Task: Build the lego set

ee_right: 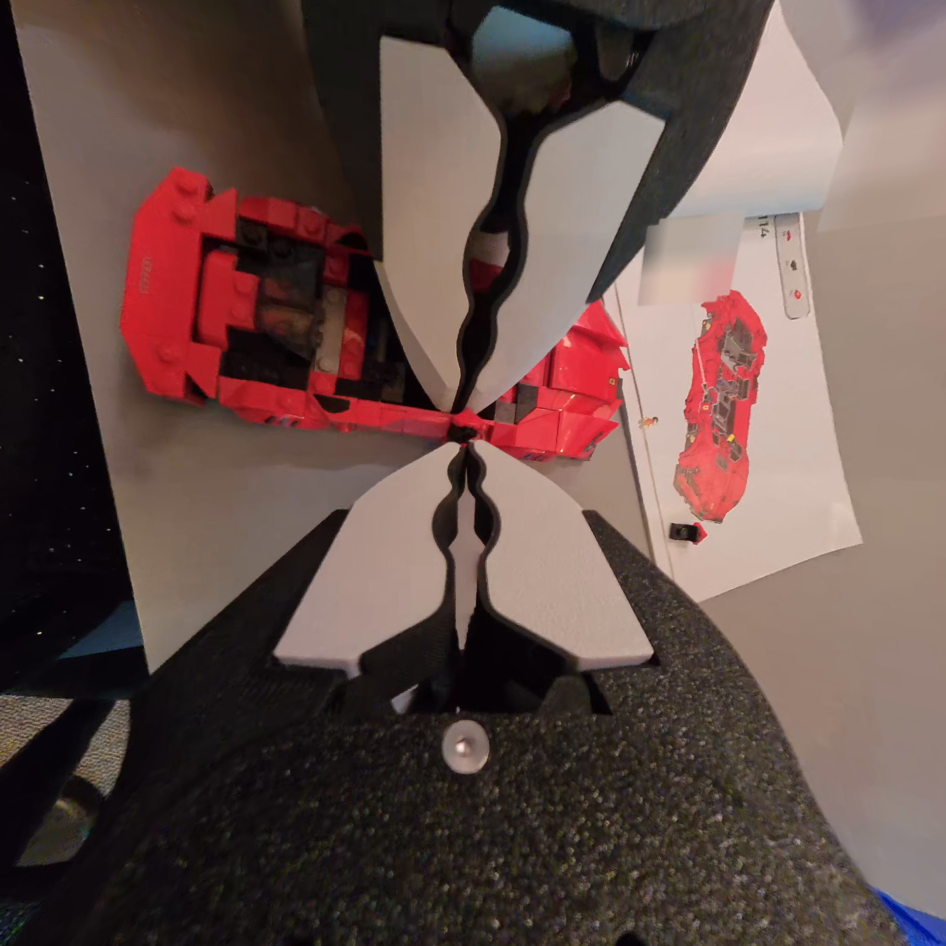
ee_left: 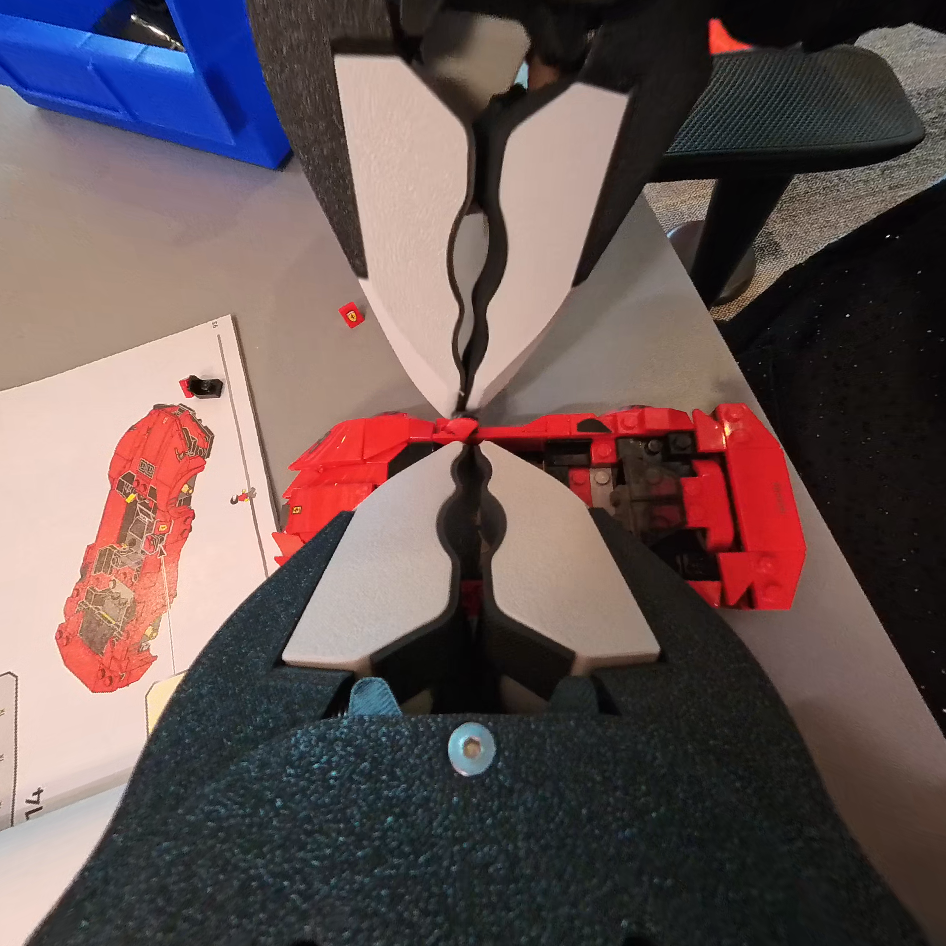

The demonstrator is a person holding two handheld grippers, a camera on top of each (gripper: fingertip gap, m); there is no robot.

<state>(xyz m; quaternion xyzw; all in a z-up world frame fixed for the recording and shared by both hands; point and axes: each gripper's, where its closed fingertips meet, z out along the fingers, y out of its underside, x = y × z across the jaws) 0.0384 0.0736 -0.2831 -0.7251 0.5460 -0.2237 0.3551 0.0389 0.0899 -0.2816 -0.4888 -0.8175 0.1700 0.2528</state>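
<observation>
The left gripper (ee_left: pixel 465 445), a black grainy body with pale grey fingers (ee_left: pixel 379 573), fills the 6 o'clock half of its own view; its jaws are clenched, tips pressed on the red side rail of the car. The right gripper (ee_left: pixel 463 404) comes down from 12 o'clock in that view, jaws also clenched, and the two sets of tips meet on a small red piece (ee_left: pixel 457 426) sitting on that rail. Whether either gripper truly pinches this piece, I cannot tell.

The grey flat table (ee_left: pixel 153 245) has its edge running from 1 o'clock to 4 o'clock in the left wrist view, and the car lies just beside it. Past the edge there are a black mesh chair arm (ee_left: pixel 798 102) and dark floor. Open table surface lies toward 10 o'clock.

The blue plastic bin (ee_left: pixel 153 87) stands at 11 o'clock. The white instruction booklet (ee_left: pixel 61 512) lies at 9 o'clock, touching the nose of the car.

The red half-built lego car (ee_left: pixel 742 512) lies in the centre, roof open, with black and grey bricks visible inside.

A small black and red piece (ee_left: pixel 202 386) rests on the booklet. A tiny red tile (ee_left: pixel 351 316) with a yellow badge lies on the table near the right gripper.
</observation>
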